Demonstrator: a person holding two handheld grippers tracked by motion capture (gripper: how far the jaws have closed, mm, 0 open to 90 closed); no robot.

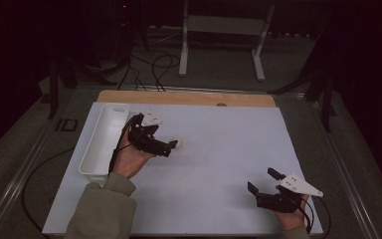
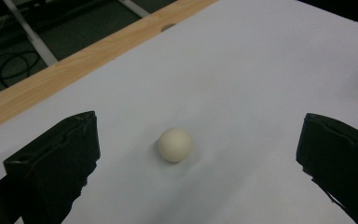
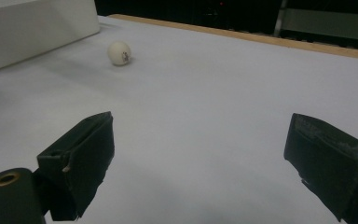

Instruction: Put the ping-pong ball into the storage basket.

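Observation:
A small cream ball (image 1: 178, 144) rests on the white table sheet (image 1: 219, 149), right of a long white tray (image 1: 113, 106). My left gripper (image 1: 172, 147) is held low just left of the ball, pointing right at it. In the left gripper view the ball (image 2: 175, 145) lies on the sheet between the wide-apart jaws of the open left gripper (image 2: 199, 120), touching neither. My right gripper (image 1: 260, 179) stands open near the front right of the sheet with nothing between its fingers. In the right gripper view the ball (image 3: 120, 52) sits far ahead of the right gripper (image 3: 200, 120), beside the tray (image 3: 37, 23).
A bare wooden strip (image 1: 186, 97) with a small hole (image 1: 221, 104) runs along the table's far edge. Beyond it, cables (image 1: 154, 64) and a white stand (image 1: 224, 30) sit on the dark floor. A wide stretch of sheet separates the two grippers.

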